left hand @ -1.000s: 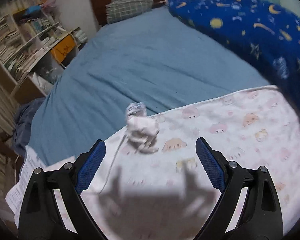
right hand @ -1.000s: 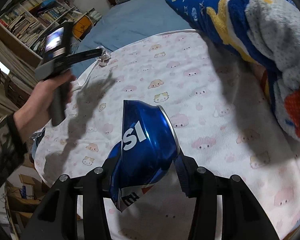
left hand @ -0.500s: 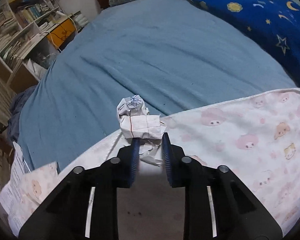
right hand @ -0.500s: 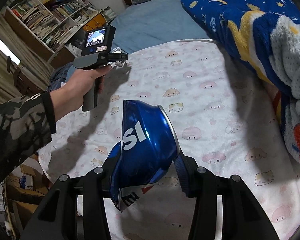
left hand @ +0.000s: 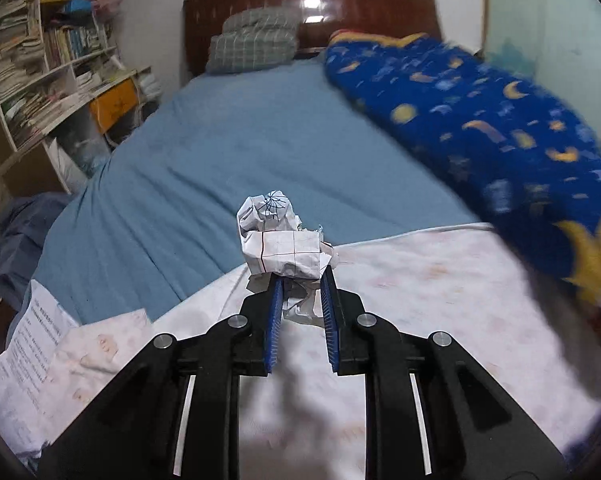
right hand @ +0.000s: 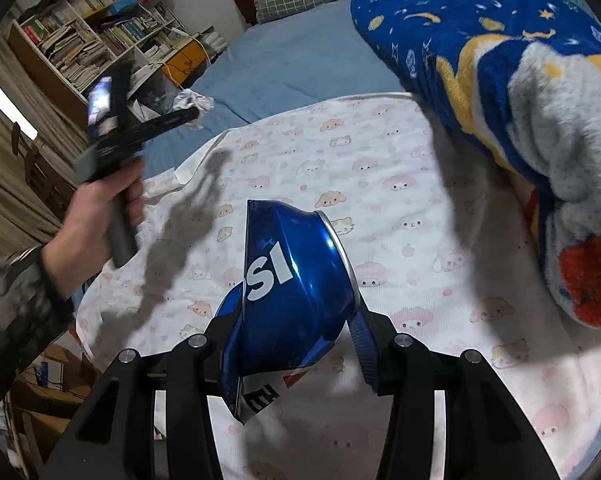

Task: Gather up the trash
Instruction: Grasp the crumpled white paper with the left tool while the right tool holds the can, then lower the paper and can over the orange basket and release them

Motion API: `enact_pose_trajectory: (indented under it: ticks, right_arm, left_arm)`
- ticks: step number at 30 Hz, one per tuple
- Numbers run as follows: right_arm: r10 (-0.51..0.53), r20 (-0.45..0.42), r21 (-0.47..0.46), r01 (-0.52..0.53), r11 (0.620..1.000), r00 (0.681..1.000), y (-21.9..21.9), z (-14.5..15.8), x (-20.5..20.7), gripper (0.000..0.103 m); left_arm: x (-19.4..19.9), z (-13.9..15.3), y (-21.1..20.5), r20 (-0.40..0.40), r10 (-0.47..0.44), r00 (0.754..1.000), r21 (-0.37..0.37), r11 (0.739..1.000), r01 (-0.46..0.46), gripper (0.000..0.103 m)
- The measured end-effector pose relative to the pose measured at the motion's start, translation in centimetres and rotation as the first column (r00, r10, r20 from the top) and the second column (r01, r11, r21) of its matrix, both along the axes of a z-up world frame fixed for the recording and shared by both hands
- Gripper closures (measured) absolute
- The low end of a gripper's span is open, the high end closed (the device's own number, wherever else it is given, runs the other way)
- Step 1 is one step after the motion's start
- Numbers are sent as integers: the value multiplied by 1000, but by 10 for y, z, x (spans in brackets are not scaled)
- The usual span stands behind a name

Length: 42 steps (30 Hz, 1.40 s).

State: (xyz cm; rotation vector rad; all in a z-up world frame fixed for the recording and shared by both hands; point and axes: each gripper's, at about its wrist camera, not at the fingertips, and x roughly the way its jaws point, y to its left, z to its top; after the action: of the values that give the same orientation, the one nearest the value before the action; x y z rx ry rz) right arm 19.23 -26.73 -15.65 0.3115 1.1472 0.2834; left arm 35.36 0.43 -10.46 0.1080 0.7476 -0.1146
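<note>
A crumpled ball of lined white paper (left hand: 280, 240) sits between the blue pads of my left gripper (left hand: 300, 276), whose jaws are closing and press on its lower part. The ball hangs in the air above the bed. In the right wrist view the same paper (right hand: 194, 102) sticks out at the tip of the left gripper (right hand: 190, 114), which a hand (right hand: 100, 208) holds up at the left. My right gripper (right hand: 292, 316) is shut on a crushed blue soda can (right hand: 292, 280), held over the pink animal-print cloth (right hand: 380, 160).
The cloth (left hand: 440, 288) covers the near part of a bed with a light blue sheet (left hand: 240, 140). A dark blue star-patterned blanket (right hand: 460, 28) is heaped on the right. Bookshelves (left hand: 32, 72) line the left wall. A printed paper sheet (left hand: 24, 344) lies at the bed's left corner.
The left gripper closed on the crumpled paper and lifted it off the bed. The right gripper kept its hold on the can and rose slightly.
</note>
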Motion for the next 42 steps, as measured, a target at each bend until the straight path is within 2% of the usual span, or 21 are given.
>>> enact_pose_trajectory:
  ticks: [4,7,11,12,13,15,16,18,20,21,23,24,25,26,29,31,34,36,38,42]
  right_arm:
    - [-9,20,-1,9,1000,1000,-7,22,-12,57]
    - [-10,30,-12,11,1000,999,-10,38,-24,56]
    - [1,39,-4,-1,1000,999,-11,68,-60,56]
    - [5,32,1,-5,1000,999,-10,73,-70,56]
    - [13,22,4,-13,1000,1000,-9,77,-85,56]
    - [38,-1,-10,-38,999,999,-4,84,-116,56]
    - [49,-22,-19,-50,999,999,-2,83,-133,56]
    - [70,-91,-26,-72,997,993,4,72,-171,56]
    - [80,-163,-47,-88,995,983,8,53,-198,56]
    - [78,-231,-47,-91,995,970,9,32,-217,56]
    - [86,-302,-78,-114,990,950,14,2,-236,56]
    - [88,-318,-95,-123,988,944,16,-8,-241,56]
    - [87,-352,-98,-129,987,932,17,-25,-247,56]
    - [81,-368,-84,-120,989,926,17,-34,-250,56]
    - [73,-425,-101,-128,987,902,17,-71,-250,56]
    - [50,-465,-108,-113,988,884,14,-96,-246,56]
    - [39,-496,-108,-106,989,867,13,-122,-241,56]
    - [49,-499,-133,-132,982,865,16,-132,-239,56]
    - [52,-512,-125,-134,983,857,18,-140,-238,56]
    - [53,-535,-135,-146,980,843,26,-153,-230,56]
  left_arm:
    - [-46,34,-7,22,-68,997,-33,997,69,85]
    - [-72,48,-12,3,-90,996,-79,993,90,85]
    - [-149,63,-21,-29,-126,992,-140,983,120,85]
    - [-181,62,-23,-51,-130,990,-159,980,121,85]
    - [-196,59,-23,-64,-126,990,-164,980,114,85]
    - [-254,41,-30,-134,-138,981,-177,978,113,85]
    - [-270,33,-32,-163,-136,977,-189,976,104,85]
    - [-315,2,-38,-242,-132,961,-188,978,87,84]
    - [-342,-37,-43,-362,-118,925,-223,974,37,84]
    - [-352,-55,-47,-406,-117,907,-220,975,27,85]
    - [-367,-85,-57,-456,-111,883,-206,978,16,84]
    - [-370,-102,-65,-498,-119,859,-197,980,21,84]
    - [-370,-112,-71,-512,-125,850,-186,982,32,84]
    - [-368,-128,-77,-543,-125,830,-181,983,30,84]
    - [-357,-148,-85,-549,-125,826,-147,988,52,84]
    - [-350,-165,-85,-573,-107,812,-139,990,32,84]
    - [-337,-193,-86,-623,-97,776,-156,988,-2,84]
    - [-338,-202,-87,-624,-98,775,-148,989,6,84]
    - [-334,-210,-87,-634,-85,769,-141,990,-7,84]
    - [-338,-216,-89,-633,-74,771,-122,993,-5,84]
